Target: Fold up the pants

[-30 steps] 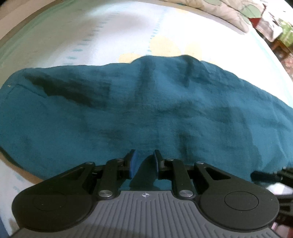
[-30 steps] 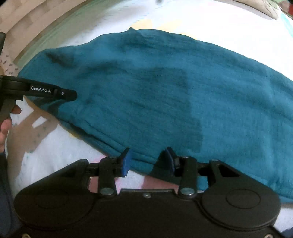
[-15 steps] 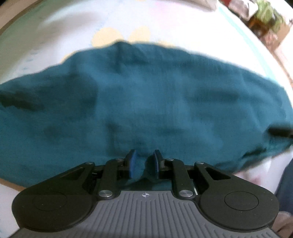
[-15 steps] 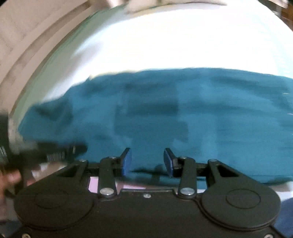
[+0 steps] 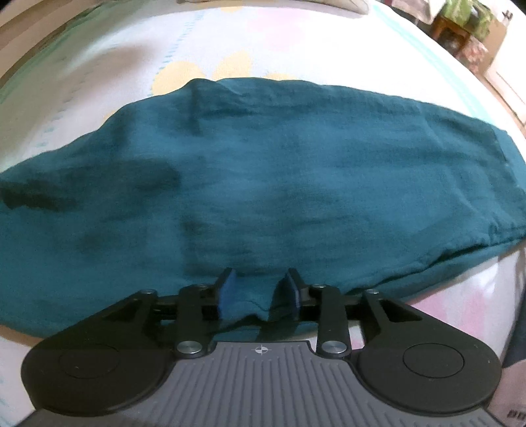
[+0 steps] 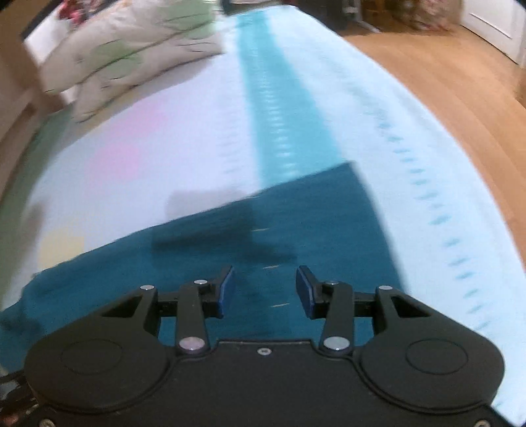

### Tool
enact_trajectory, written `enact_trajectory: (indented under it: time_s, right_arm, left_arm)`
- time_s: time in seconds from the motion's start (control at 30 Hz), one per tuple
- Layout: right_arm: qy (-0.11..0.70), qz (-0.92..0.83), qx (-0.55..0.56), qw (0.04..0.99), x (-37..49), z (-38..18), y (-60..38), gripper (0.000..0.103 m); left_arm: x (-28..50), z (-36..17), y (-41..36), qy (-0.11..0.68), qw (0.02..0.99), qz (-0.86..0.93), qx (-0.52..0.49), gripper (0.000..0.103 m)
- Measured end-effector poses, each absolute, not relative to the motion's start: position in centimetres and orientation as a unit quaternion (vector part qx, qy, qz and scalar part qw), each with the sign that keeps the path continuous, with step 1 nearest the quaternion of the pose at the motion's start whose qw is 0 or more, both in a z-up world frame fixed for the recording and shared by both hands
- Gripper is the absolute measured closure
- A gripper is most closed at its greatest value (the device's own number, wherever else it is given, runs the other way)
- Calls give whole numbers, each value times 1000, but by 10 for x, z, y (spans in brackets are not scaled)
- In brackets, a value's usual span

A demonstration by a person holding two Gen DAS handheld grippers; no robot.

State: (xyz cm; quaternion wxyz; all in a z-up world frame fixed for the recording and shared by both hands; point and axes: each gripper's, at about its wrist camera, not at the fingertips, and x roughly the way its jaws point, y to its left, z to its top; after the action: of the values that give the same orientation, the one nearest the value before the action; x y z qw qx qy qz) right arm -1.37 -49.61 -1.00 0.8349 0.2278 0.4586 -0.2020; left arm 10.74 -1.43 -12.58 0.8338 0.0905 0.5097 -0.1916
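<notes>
The teal pants (image 5: 279, 184) lie flat and lengthwise across the bed, folded over into one long band. My left gripper (image 5: 259, 292) is open at the near edge of the cloth, its blue pads on either side of a small raised fold without pinching it. My right gripper (image 6: 264, 290) is open and empty above one end of the pants (image 6: 289, 223), near the cloth's squared-off corner. Its shadow falls on the fabric.
The bed sheet (image 5: 296, 46) is pale with pastel patches and a turquoise stripe (image 6: 276, 98). A floral pillow (image 6: 125, 52) lies at the head. The bed's right edge drops to a wooden floor (image 6: 460, 85). Furniture stands at the far right in the left wrist view (image 5: 466, 29).
My left gripper has opened wider at the cloth's edge. My right gripper has swung right along the pants to their end and no longer sees the left gripper.
</notes>
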Motion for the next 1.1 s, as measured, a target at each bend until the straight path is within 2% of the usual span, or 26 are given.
enact_trajectory:
  time_s: [0.17, 0.43, 0.63, 0.7, 0.83, 0.93, 0.97, 1.0, 1.03, 1.07, 1.1]
  right_arm:
    - [463, -227, 232, 825, -29, -22, -531, 51]
    - [487, -225, 220, 815, -43, -45, -571, 48]
    - [497, -200, 251, 806, -53, -69, -586, 46]
    - [492, -181, 266, 809, -56, -77, -587, 42]
    - [467, -148, 269, 829, -56, -80, -586, 39]
    - [456, -136, 279, 834, -50, -84, -591, 39]
    - [451, -133, 286, 835, -49, -84, -593, 40]
    - [446, -132, 292, 836, -48, -85, -595, 49]
    - [444, -131, 295, 836, -47, -85, -596, 62]
    - [448, -130, 296, 833, -45, -85, -597, 86]
    - [452, -119, 310, 828, -43, -87, -599, 86]
  left_arm:
    - [111, -114, -27, 529, 826, -180, 78, 66]
    - [113, -86, -89, 494, 832, -243, 65, 66]
    - [112, -97, -139, 499, 812, -292, 76, 66]
    - [110, -106, -153, 508, 802, -301, 92, 66]
    - [103, -129, -164, 534, 778, -312, 112, 66]
    - [91, -132, -164, 517, 784, -316, 134, 66]
    - [89, -131, -164, 514, 784, -317, 142, 66]
    - [88, -130, -165, 513, 783, -318, 147, 66]
    - [89, -129, -165, 516, 782, -318, 148, 66]
    - [91, -127, -166, 518, 781, -317, 146, 66]
    - [93, -123, -166, 519, 782, -316, 141, 66]
